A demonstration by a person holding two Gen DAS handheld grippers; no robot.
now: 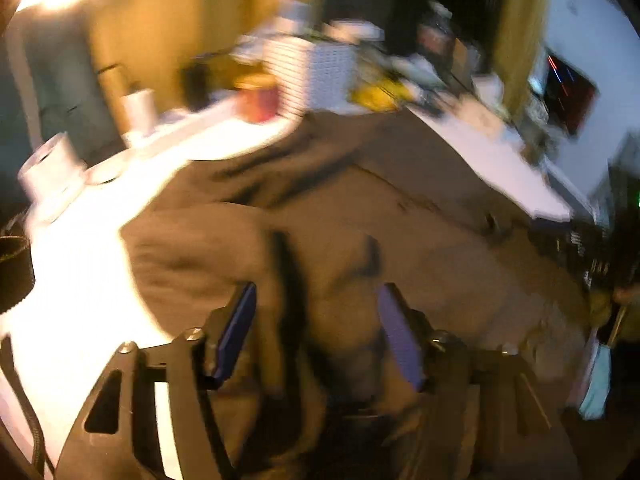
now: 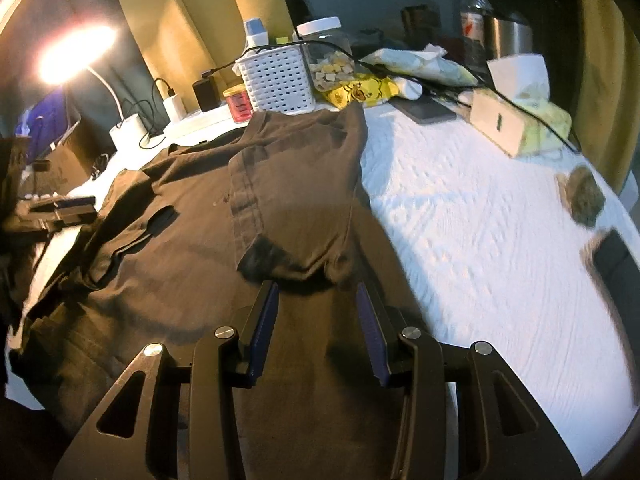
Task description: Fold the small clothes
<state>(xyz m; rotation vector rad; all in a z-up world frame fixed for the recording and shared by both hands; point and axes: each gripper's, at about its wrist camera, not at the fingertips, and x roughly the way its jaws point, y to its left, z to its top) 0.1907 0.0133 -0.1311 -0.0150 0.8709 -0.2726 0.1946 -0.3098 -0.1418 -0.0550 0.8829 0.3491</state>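
Observation:
A dark brown T-shirt lies spread on the white quilted table cover, with one side folded over onto its middle. My right gripper is open and hovers low over the shirt. Its blue-padded fingertips stop just short of the folded edge, with nothing between them. The left wrist view is blurred. There my left gripper is open over the same brown shirt, a raised fold of cloth lying between its fingers without the pads pressing on it. The left gripper also shows at the shirt's left edge.
Along the back of the table stand a white perforated basket, a jar of snacks, a red jar, a tissue box, bottles and a lit lamp. A brown lump lies at the right edge.

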